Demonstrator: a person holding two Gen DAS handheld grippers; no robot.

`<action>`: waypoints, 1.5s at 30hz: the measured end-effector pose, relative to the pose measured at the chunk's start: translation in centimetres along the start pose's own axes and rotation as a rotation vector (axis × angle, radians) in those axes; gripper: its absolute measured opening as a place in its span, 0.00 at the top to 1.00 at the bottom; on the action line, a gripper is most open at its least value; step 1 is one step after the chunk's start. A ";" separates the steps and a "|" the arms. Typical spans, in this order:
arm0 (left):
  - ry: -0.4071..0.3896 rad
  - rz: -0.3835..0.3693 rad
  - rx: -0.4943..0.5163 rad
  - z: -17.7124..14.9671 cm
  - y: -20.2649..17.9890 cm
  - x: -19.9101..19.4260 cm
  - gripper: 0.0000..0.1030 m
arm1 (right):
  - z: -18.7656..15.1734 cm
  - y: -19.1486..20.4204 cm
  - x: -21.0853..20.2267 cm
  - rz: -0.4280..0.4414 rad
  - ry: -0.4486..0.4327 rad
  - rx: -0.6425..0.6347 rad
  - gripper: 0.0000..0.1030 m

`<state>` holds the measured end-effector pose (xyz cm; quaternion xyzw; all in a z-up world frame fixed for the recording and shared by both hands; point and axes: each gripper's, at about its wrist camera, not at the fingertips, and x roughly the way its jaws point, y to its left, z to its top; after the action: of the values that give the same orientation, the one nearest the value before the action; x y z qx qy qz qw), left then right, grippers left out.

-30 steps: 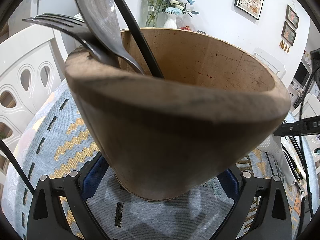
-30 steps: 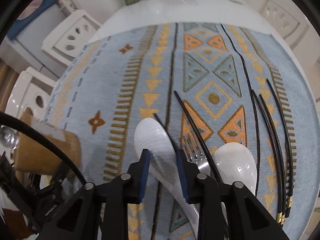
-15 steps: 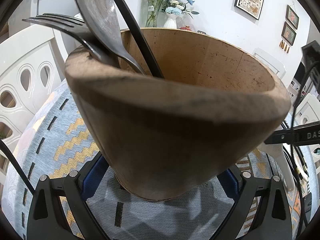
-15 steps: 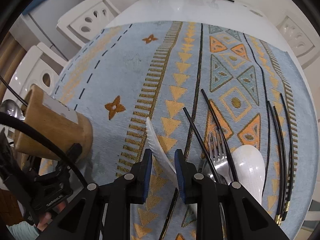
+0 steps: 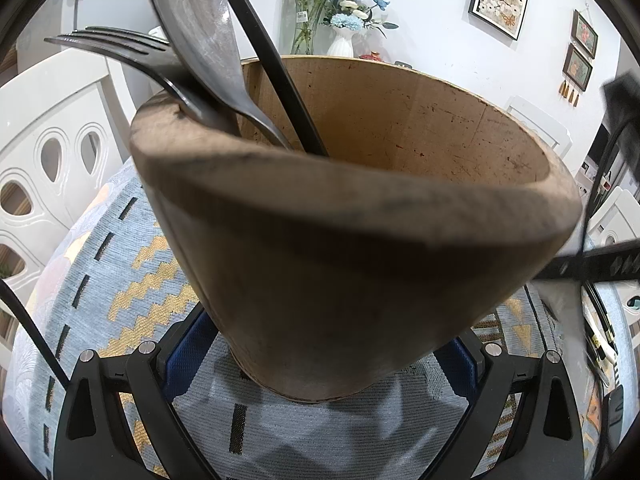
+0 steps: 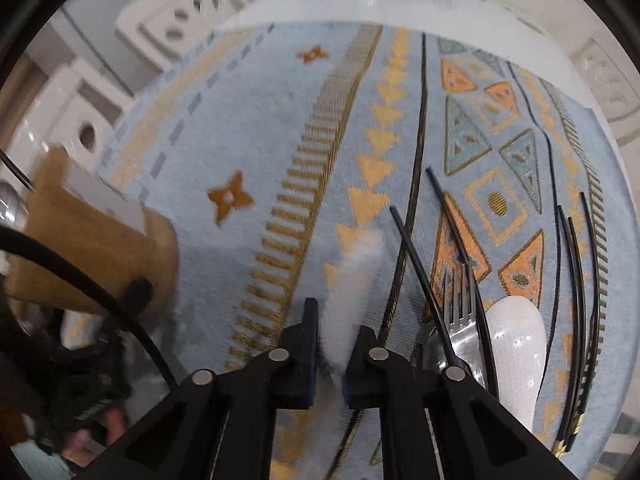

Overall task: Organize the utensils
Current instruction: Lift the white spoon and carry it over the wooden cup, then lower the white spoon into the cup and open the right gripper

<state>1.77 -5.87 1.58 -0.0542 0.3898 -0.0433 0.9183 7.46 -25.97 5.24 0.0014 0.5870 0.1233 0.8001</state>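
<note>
Meanwhile, right gripper [image 6: 334,330], jaws just narrowed, pinches dimpled white spoon [image 6: 352,280] at lower centre | left gripper [image 5: 320,354] clasps tapered wooden holder [image 5: 352,248] mid-frame | steel fork [image 5: 120,44], spoon [image 5: 192,20] upper left

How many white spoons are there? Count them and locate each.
2. One spoon sits in the right gripper, whose jaws just closed on it; the other spoon lies on the cloth beside the fork. More may be hidden.
</note>
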 end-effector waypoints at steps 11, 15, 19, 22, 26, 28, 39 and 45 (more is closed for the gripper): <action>0.000 0.000 0.000 0.0 0.0 0.0 0.04 | 3.1 1.1 -10.2 0.037 -0.354 0.083 0.93; 0.000 0.000 0.000 0.0 0.0 0.0 0.04 | 4.9 3.6 -14.0 0.033 -0.531 0.079 0.93; 0.000 0.000 0.000 0.0 0.0 0.0 0.04 | 6.0 6.7 -16.7 0.075 -0.667 0.067 0.93; 0.000 0.000 0.000 0.0 0.0 0.0 0.04 | 6.6 9.0 -17.5 0.108 -0.734 0.041 0.93; 0.000 0.000 0.000 0.0 0.0 0.0 0.04 | 7.3 11.2 -16.3 0.158 -0.734 0.006 0.93; 0.000 0.000 0.000 0.0 0.0 0.0 0.04 | 7.5 11.8 -15.3 0.172 -0.721 0.007 0.93; 0.000 0.000 0.000 0.0 0.0 0.0 0.04 | 7.0 12.1 -10.8 0.152 -0.657 0.025 0.93; 0.000 0.000 -0.001 0.0 0.0 0.0 0.04 | 6.0 13.6 -10.5 0.138 -0.637 -0.073 0.93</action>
<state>1.78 -5.87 1.56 -0.0545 0.3897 -0.0433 0.9183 7.49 -13.98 18.98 0.0509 0.3010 0.1914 0.9328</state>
